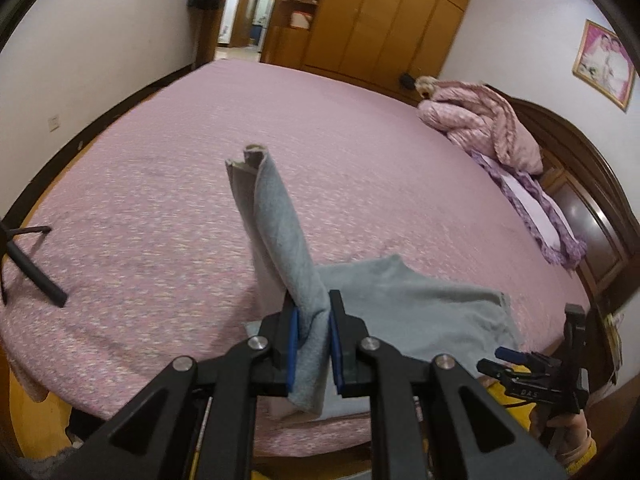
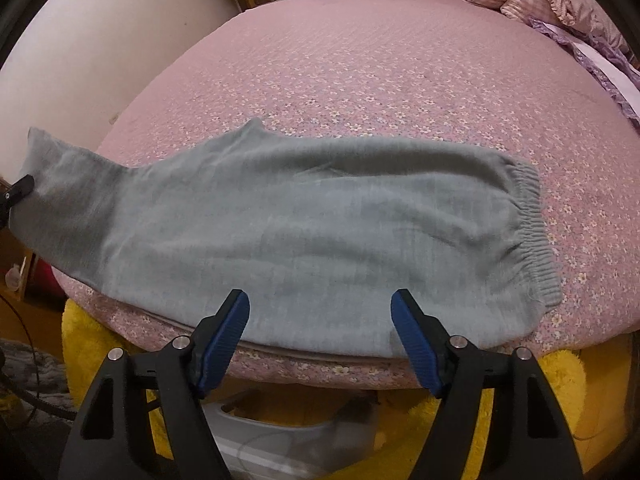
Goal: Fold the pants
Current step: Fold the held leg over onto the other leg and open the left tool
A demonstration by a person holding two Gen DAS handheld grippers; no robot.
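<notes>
Pink floral bedding covers the bed (image 2: pixel 360 80), which fills most of both views; a wooden wardrobe (image 1: pixel 384 16) stands behind its far edge and a framed picture (image 1: pixel 604 65) hangs on the wall to the right. At the left edge of the left wrist view, black tripod legs (image 1: pixel 36 268) rest on the bed. The gray pants (image 2: pixel 304 240) lie along the near edge of the bed, leg end to the left, elastic waistband (image 2: pixel 534 236) to the right. The left gripper (image 1: pixel 313 344) has its jaws clenched on the leg end, and the pinched cloth stands up above them in a folded column with the hem (image 1: pixel 248 158) on top. The right gripper (image 2: pixel 320 320) hovers at the near edge of the pants, jaws spread wide, blue pads (image 2: pixel 222 340) gripping nothing. A crumpled pink quilt (image 1: pixel 480 120) is heaped at the far right by the dark wooden headboard (image 1: pixel 588 184).
</notes>
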